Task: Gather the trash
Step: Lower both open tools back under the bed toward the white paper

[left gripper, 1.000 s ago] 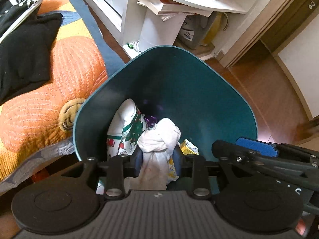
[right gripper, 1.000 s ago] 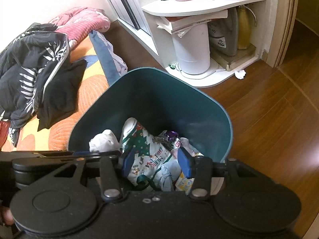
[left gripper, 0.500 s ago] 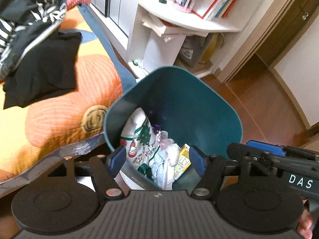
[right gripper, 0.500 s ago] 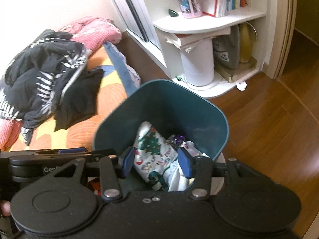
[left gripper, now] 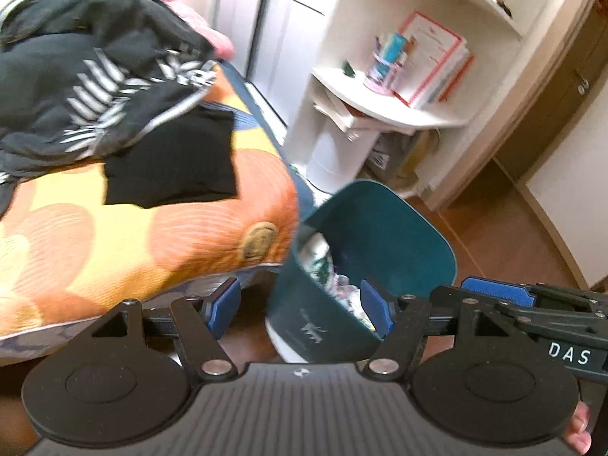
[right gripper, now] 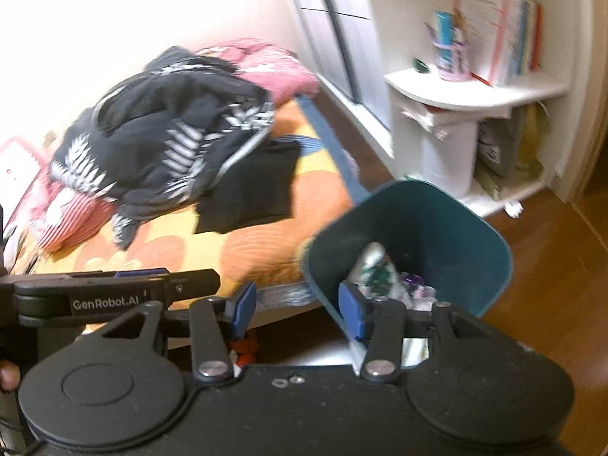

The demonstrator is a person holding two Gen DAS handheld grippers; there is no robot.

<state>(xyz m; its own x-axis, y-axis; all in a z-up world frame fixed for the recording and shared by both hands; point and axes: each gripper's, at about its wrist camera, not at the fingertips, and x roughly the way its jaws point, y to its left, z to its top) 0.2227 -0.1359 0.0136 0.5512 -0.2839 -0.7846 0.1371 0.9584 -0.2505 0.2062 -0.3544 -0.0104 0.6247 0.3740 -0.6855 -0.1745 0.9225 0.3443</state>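
Observation:
A teal trash bin (left gripper: 399, 239) stands on the wooden floor beside the bed, holding several pieces of trash: a Christmas-print wrapper (right gripper: 374, 269), crumpled white tissue and a small purple item. It also shows in the right wrist view (right gripper: 448, 224). My left gripper (left gripper: 300, 307) is open and empty, raised above and in front of the bin. My right gripper (right gripper: 296, 306) is open and empty, beside the left one; its right fingertip overlaps the bin's near wall in view.
A bed with an orange quilt (left gripper: 125, 228) and a pile of black and pink clothes (right gripper: 171, 129) lies to the left. A white corner shelf (left gripper: 380, 102) with books, a cup and a white pail stands behind the bin. A small white scrap (right gripper: 513, 208) lies on the floor.
My left gripper opened, letting the white tissue fall into the bin. Both grippers pulled up and back from the bin, so more of the bed and shelf shows.

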